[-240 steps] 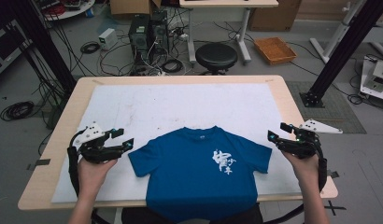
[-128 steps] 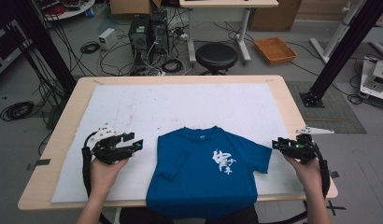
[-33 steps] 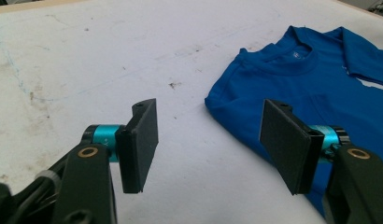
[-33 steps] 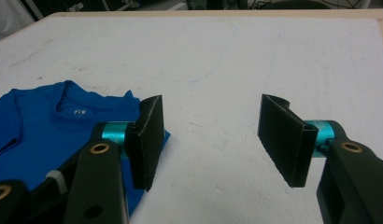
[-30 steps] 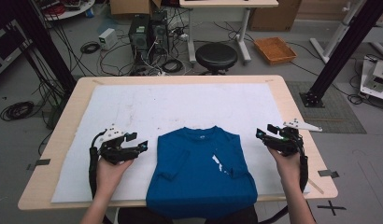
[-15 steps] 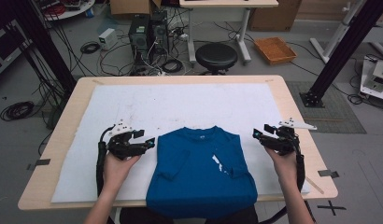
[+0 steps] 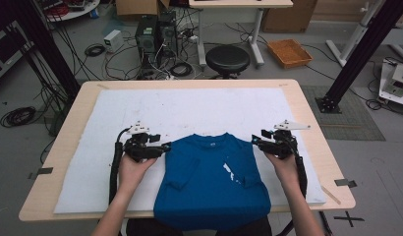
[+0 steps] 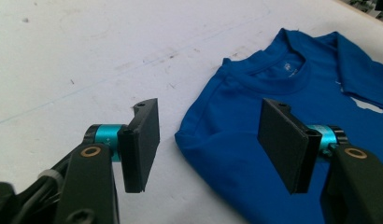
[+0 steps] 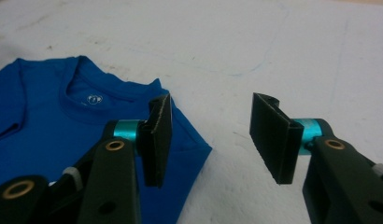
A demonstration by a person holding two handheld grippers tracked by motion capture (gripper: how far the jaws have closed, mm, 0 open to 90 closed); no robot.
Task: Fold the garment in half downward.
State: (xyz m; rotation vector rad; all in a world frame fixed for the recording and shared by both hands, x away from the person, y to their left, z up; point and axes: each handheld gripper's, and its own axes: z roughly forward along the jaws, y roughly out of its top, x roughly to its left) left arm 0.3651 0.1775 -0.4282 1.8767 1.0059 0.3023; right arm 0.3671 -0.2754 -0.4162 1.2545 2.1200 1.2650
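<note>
Plainly, the blue T-shirt lay flat on the white mat at the near edge of the table, both sleeves folded in over the body and its hem hanging past the mat toward the person. It looked a light, limp knit, likely to sag and bunch wherever it was lifted and to slide easily on the mat, so a pinch through both layers at a folded corner seemed the surest hold. The left gripper stood with its jaws wide apart, one pad over bare mat and the other above the shirt's folded shoulder corner, nothing clamped between them. The right gripper had just been narrowing its jaws, yet they were parted, one pad beside the opposite shoulder corner and the other over the mat, gripping no cloth. From the high view the two grippers sat just outside the shoulders, either side of the collar. A grab at those two corners would probably keep the folds from spilling open.
</note>
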